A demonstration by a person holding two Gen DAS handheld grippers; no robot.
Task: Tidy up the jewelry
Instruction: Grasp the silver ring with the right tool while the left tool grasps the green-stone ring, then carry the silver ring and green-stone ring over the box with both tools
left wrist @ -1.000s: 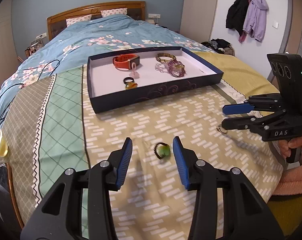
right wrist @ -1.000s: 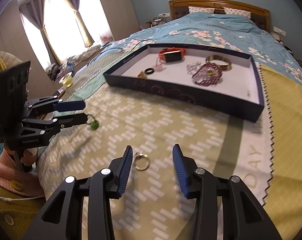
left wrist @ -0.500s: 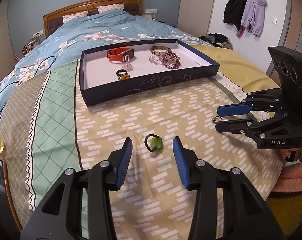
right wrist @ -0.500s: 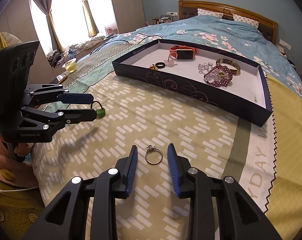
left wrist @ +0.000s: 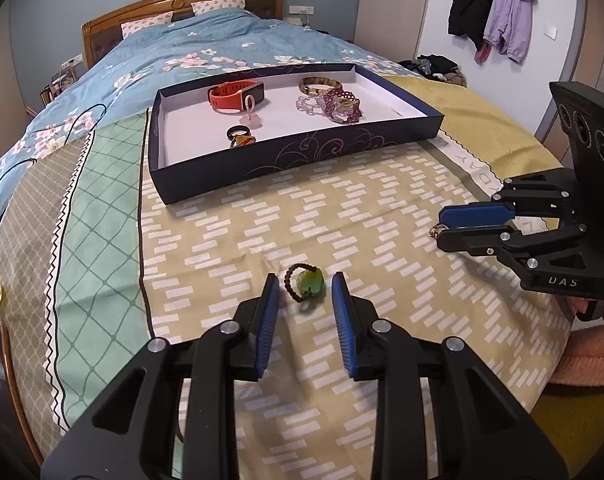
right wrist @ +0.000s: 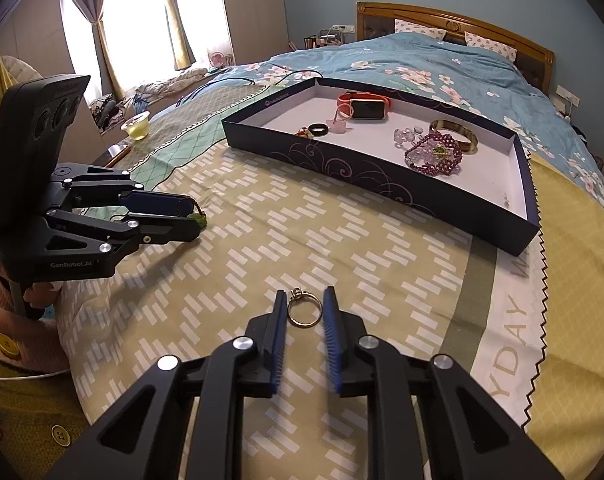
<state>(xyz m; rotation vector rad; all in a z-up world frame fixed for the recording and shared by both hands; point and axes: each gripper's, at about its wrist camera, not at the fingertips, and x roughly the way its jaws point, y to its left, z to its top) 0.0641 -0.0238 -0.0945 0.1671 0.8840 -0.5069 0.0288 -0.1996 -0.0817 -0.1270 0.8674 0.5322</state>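
Two grippers close in on small jewelry lying on the bed cover.

The right gripper [right wrist: 303, 312] has just been closing; its narrow fingers flank a gold ring [right wrist: 304, 309], and whether the pads touch it I cannot tell. The left gripper [left wrist: 305, 294] has also been closing, and a beaded ring with a green stone [left wrist: 306, 286] lies between its fingers with gaps on both sides. Both pieces sit near the foot edge of the bed cover [left wrist: 230, 240]. Further up it stands the dark tray [left wrist: 302, 152], holding a red watch [left wrist: 236, 95], bracelets [left wrist: 339, 104] and a black ring [left wrist: 238, 132].

Left hand-held gripper [left wrist: 305, 294] closing around green-bead ring [left wrist: 306, 285], pads apart.
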